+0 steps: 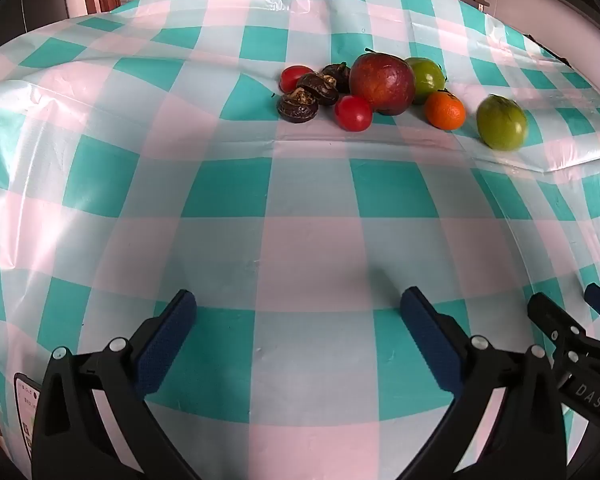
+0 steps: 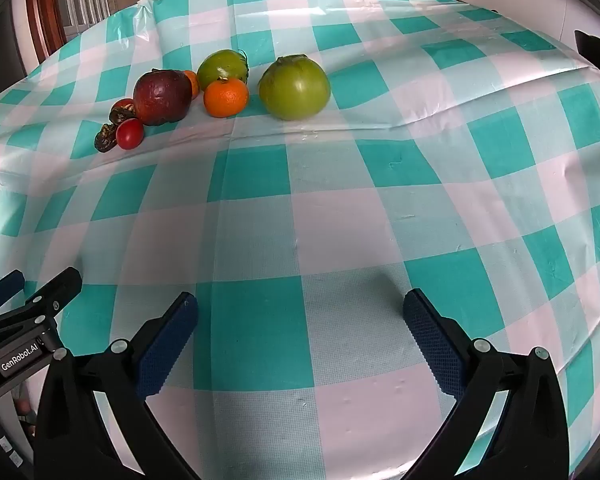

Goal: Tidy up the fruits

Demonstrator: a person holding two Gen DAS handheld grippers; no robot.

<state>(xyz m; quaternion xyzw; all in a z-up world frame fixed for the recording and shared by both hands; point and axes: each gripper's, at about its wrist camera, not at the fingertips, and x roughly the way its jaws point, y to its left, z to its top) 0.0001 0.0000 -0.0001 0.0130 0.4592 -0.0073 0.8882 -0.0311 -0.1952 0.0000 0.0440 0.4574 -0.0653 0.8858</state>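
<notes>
Nine-odd fruits clustered upper centre of the left view: apple [image 1: 381, 83], orange [image 1: 445, 110], green fruit [image 1: 501, 122], cherry tomatoes [image 1: 353, 113]. Firm, round, likely to roll; best pinched across the middle. Left gripper [image 1: 298, 320] and right gripper [image 2: 300, 322] spread wide, empty, well short.

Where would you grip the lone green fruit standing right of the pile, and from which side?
Across its round middle, the right gripper coming from the near side and above. The green fruit sits apart from the mandarin, with bare checked cloth on both flanks, so the open fingers probably fit either side.
</notes>
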